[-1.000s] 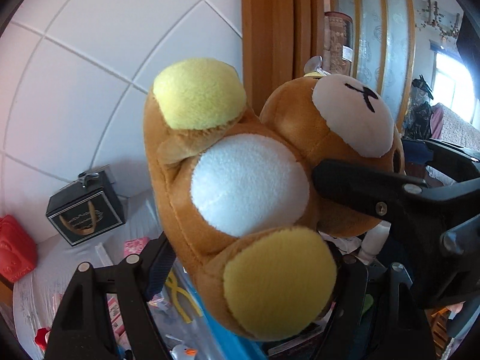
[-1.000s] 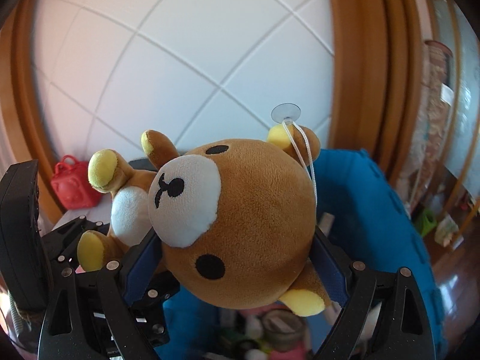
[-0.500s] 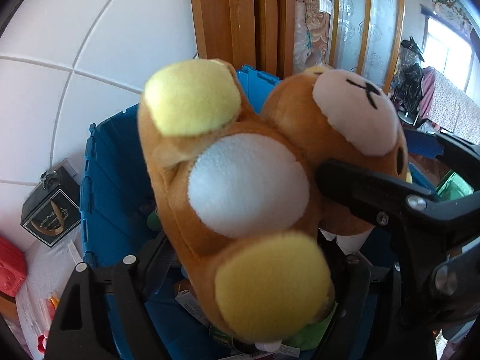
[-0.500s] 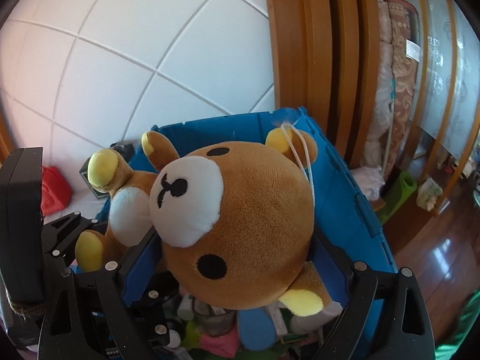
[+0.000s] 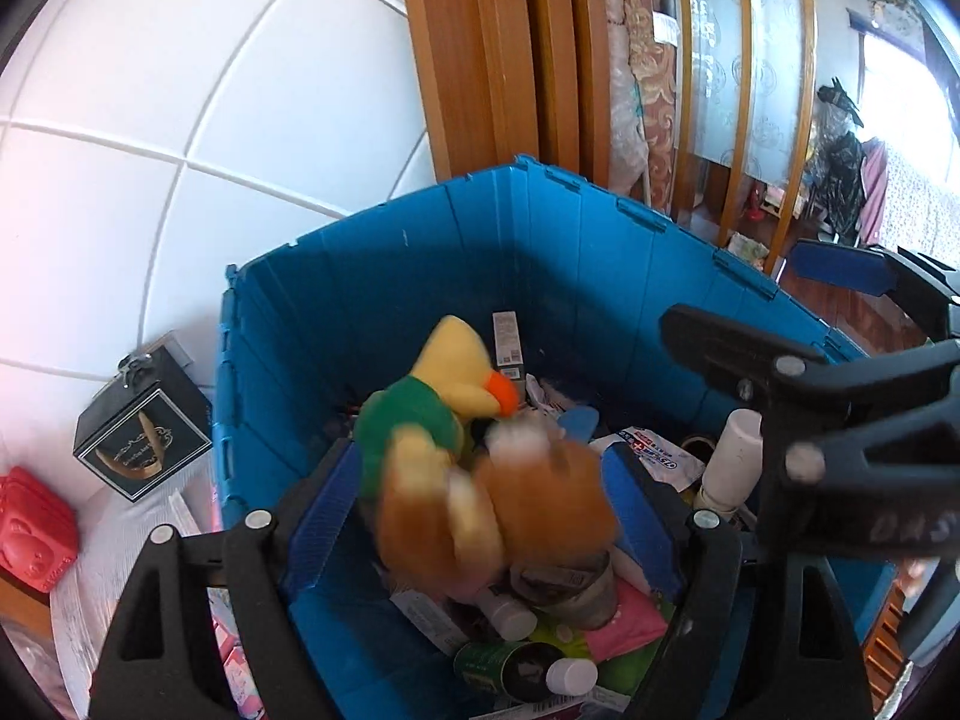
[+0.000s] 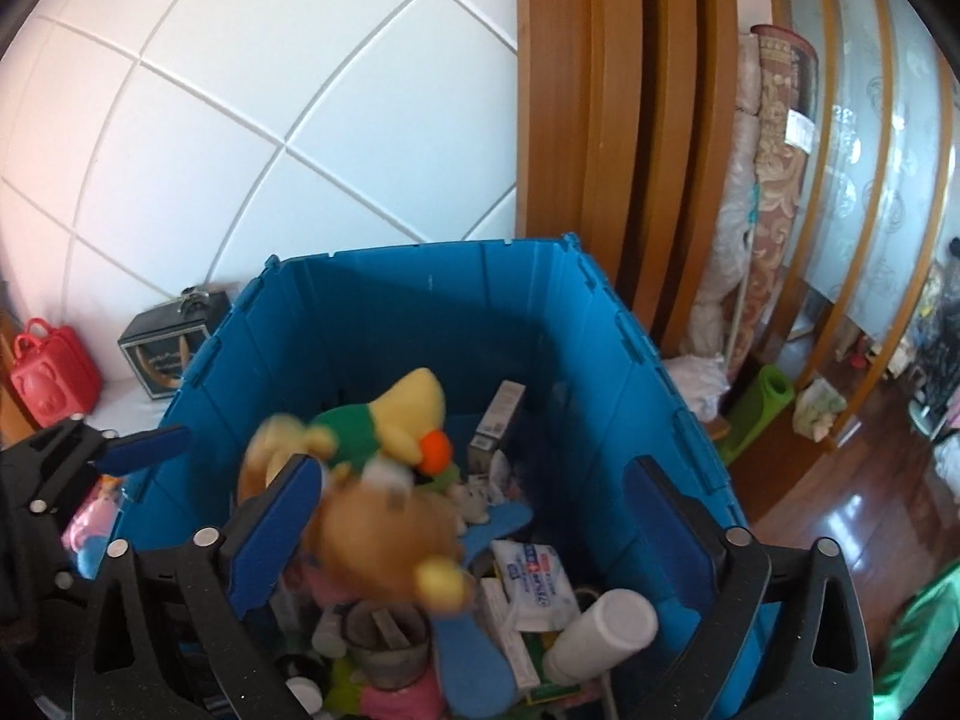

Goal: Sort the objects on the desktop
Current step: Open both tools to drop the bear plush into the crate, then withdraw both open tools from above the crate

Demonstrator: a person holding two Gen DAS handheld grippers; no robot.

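Note:
The brown plush bear [image 5: 510,516] is a motion-blurred shape inside the blue bin [image 5: 420,276], loose among the items there, beside a yellow and green duck plush [image 5: 432,402]. My left gripper [image 5: 480,510] stands open above the bin, its blue pads clear of the bear. In the right wrist view the bear [image 6: 384,540] is blurred too, low in the bin [image 6: 420,312] under the duck plush [image 6: 384,420]. My right gripper [image 6: 474,522] is open and its jaws are still opening, with nothing pressed between the pads.
The bin holds several items, among them a white bottle [image 6: 600,630], a tin can [image 6: 384,642] and a tissue pack [image 6: 534,576]. A black gift box [image 5: 141,432] and a red bag [image 5: 30,528] stand left of the bin. A tiled wall and a wooden door frame [image 6: 600,120] rise behind.
Both grippers let go of the bear, which dropped from between their pads into the blue bin. The left gripper moved further over the bin.

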